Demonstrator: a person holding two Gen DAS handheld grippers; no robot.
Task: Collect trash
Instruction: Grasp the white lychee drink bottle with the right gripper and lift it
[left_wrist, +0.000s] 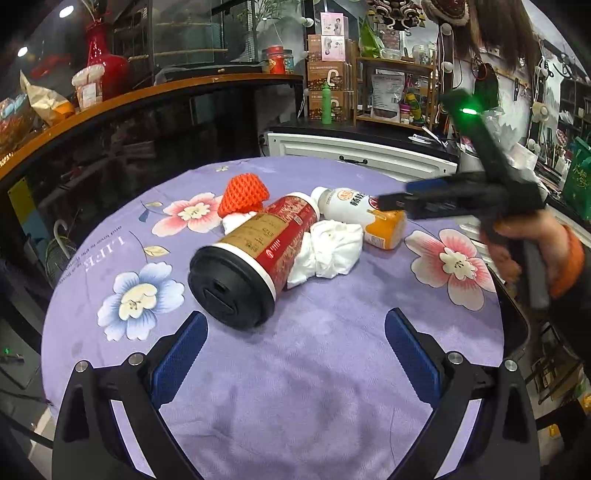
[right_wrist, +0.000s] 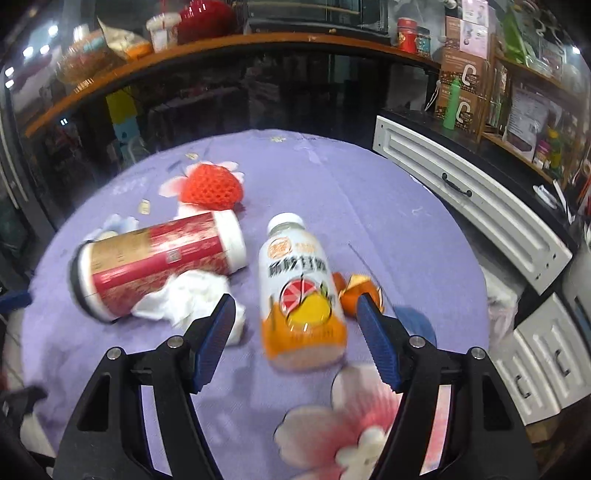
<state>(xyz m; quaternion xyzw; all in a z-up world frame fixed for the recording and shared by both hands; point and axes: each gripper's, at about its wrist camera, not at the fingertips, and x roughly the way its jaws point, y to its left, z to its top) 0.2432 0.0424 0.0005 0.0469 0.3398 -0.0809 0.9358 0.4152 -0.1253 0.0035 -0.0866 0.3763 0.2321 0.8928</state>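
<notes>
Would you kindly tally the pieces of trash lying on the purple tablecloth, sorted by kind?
Red lidded cup: 1
Juice bottle: 1
Crumpled tissue: 1
Red foam fruit net: 1
Orange peel: 1
Total: 5

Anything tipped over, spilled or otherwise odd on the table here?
Yes. The red cup and juice bottle lie on their sides on the purple cloth, a crumpled tissue between them. Orange peel sits beside the bottle. No spill visible.
</notes>
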